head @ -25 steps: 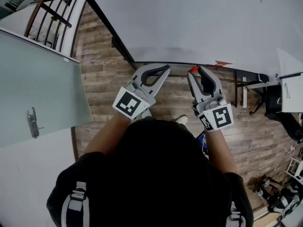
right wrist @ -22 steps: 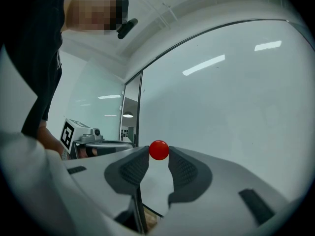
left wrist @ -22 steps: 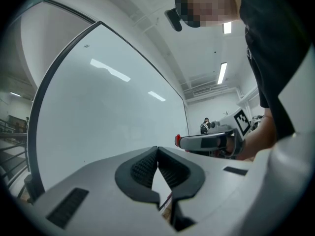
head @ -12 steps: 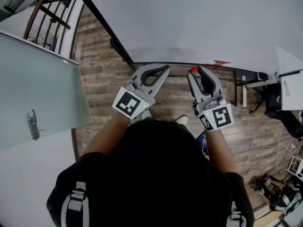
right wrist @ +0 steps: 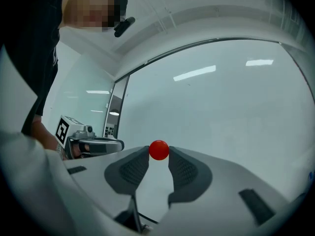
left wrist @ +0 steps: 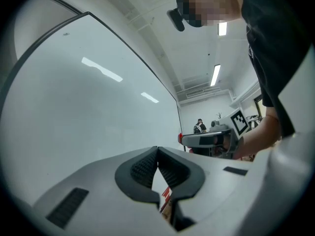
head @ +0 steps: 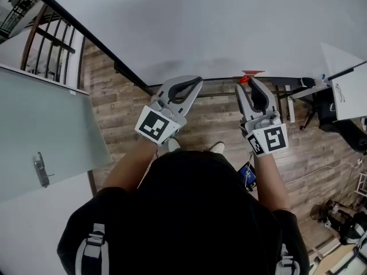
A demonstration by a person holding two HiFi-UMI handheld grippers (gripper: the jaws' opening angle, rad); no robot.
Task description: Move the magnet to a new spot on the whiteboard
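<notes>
Whiteboard [head: 229, 22] ahead; right tongs [right wrist: 159, 153] pinch red magnet [right wrist: 159, 149], left tongs [left wrist: 157, 150] closed.

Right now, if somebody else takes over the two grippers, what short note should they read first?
Left claw: shut, empty, held in front of the large white whiteboard.
Right claw: shut on the small round red magnet, near the board's lower edge.
Done: magnet gripped. I cannot tell whether it touches the board.
Left: put it on a new spot and let go.
</notes>
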